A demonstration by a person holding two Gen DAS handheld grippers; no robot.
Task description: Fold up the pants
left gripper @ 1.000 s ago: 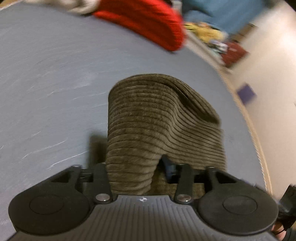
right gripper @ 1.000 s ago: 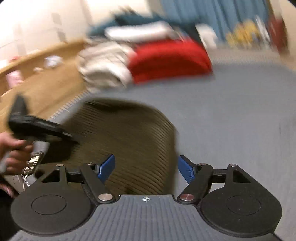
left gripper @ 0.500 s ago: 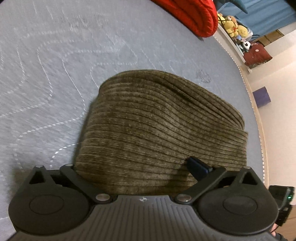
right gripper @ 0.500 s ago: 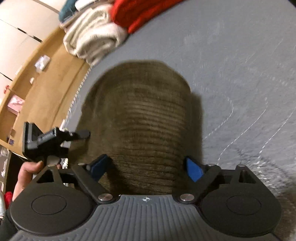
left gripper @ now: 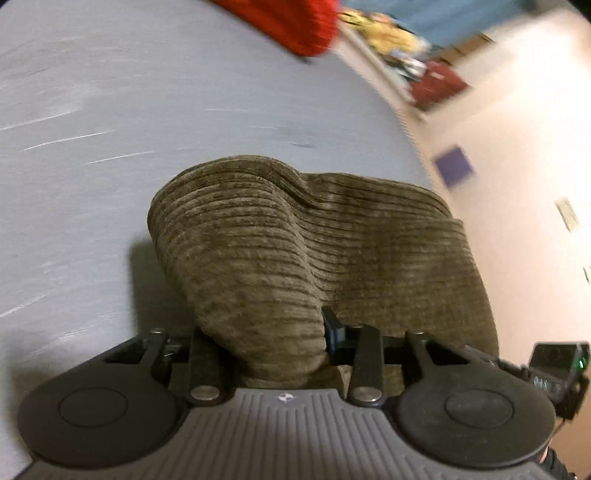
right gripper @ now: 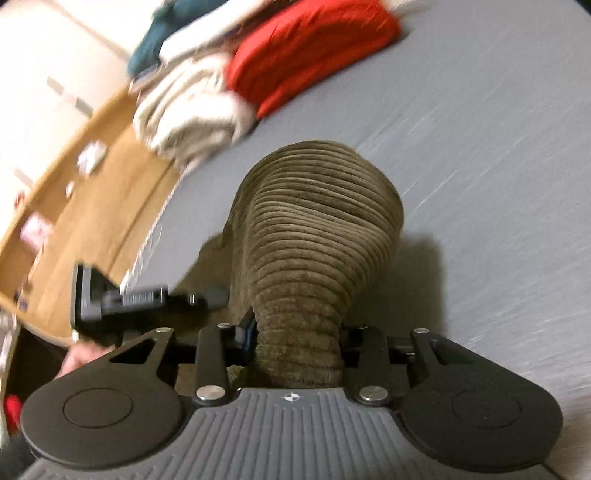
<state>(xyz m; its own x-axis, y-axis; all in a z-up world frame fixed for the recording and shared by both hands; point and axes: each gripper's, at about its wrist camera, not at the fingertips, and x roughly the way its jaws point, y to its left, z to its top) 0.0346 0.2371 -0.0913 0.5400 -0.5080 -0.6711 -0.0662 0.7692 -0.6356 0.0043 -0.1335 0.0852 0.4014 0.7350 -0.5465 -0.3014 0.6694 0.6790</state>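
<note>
Left wrist view first. Brown corduroy pants bunched between the jaws of the left gripper, with the jaws closing on a thick gathered fold; blue pad of one finger pressed into the cloth on its right side, other pad hidden behind the fabric. Rest of the pants spread on the grey bed cover, near its right edge, partly folded already into a short stack. Red folded garment well apart, toward the far edge.

Right wrist view next. Same pants rising as a ribbed hump out of the right gripper, jaws closing narrow around a gathered fold, cloth squeezed between them. Left gripper just beside, at the near left edge of the bed, with a hand under it. Cream folded garment and red one at the far left corner.

Step in hand, by judgement: taking hold of one end of the half-folded pants with both grippers. Next move probably calls for lifting both holds together and carrying them evenly over the far part, without letting the thick cloth slip.
</note>
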